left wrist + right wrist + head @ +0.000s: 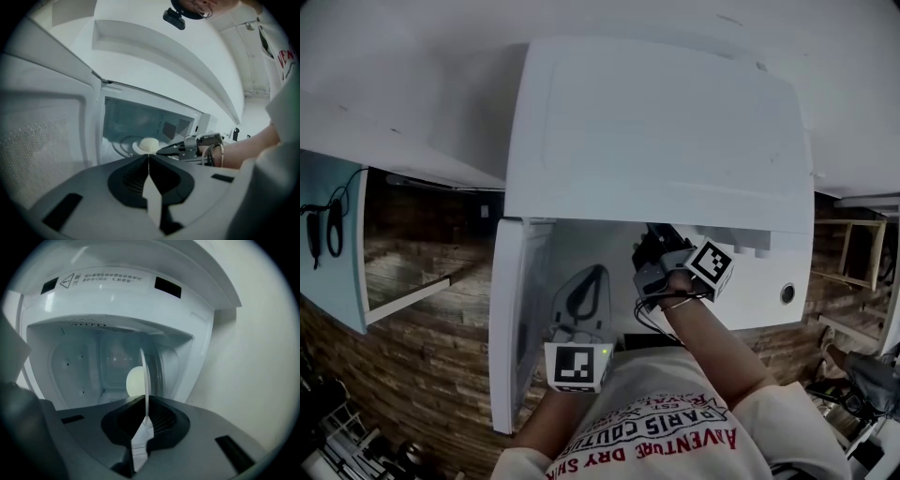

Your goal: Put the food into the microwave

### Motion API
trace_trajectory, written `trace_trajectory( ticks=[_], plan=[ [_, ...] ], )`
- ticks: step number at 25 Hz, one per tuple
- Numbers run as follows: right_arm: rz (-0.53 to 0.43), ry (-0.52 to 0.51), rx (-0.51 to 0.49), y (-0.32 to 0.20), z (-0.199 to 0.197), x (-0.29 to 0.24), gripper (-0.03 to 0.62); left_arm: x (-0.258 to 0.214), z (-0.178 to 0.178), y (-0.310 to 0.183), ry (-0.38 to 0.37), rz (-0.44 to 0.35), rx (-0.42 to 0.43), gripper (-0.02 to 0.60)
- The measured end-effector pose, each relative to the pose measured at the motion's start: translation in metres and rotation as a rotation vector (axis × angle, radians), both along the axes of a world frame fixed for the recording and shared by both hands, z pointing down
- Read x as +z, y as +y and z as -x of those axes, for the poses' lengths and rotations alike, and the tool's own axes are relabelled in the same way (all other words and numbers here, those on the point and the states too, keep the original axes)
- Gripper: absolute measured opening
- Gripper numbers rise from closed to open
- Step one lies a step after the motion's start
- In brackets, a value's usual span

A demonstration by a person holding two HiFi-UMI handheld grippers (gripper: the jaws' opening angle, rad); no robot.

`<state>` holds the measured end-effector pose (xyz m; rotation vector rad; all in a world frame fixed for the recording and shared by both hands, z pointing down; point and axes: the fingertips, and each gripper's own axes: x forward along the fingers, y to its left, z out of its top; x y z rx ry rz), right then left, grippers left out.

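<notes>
Red-lettered white T-shirt [675,417]; grey left tool [149,157], right tool [146,403], black-white marker cubes [578,366].

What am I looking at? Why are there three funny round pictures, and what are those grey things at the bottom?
A person holds a pinching tool, called a gripper, in each hand. One picture comes from a camera on the person's head, looking down at a white microwave with its door open. The other two come from cameras riding on the grippers, so the grey shapes are their own jaws. The right gripper reaches into the microwave, pinched on the edge of a thin white plate. A pale round piece of food sits on that plate. The left gripper is outside, jaws together, holding nothing.
</notes>
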<state>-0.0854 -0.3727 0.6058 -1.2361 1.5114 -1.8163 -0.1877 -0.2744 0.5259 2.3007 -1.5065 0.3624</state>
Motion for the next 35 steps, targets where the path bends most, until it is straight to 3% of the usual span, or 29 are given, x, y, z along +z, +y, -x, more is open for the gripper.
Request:
trace_trajectory(
  ticks=[8,12,15,18,21,25,29,35],
  plan=[
    [-0.071,0.1,-0.081,-0.013,0.014,-0.011,0.032,-0.003,-0.006,0.004,0.033,0.022,0.009,0.008],
    [-0.101,0.07,-0.114,-0.011,0.02,-0.013,0.041,-0.001,-0.001,0.003,0.034,0.035,-0.016,0.008],
    [-0.155,0.141,-0.21,-0.009,0.027,-0.015,0.059,-0.001,0.006,-0.001,0.022,0.019,-0.019,0.008],
    [-0.217,0.166,-0.316,-0.004,0.036,-0.022,0.145,0.002,0.007,-0.003,0.021,0.016,-0.017,0.008],
    [-0.233,0.184,-0.438,0.005,0.046,-0.021,0.149,0.001,0.01,-0.002,0.013,0.021,-0.01,0.008],
    [-0.257,0.318,-0.606,0.012,0.056,-0.018,0.167,0.0,0.015,-0.001,0.013,0.022,-0.02,0.009],
    [-0.264,0.499,-0.712,0.021,0.059,-0.013,0.197,0.004,0.017,0.003,0.013,0.045,-0.016,0.008],
    [-0.181,0.677,-0.877,0.036,0.054,0.007,0.233,-0.001,0.014,0.005,0.015,0.032,-0.002,0.008]
  ],
)
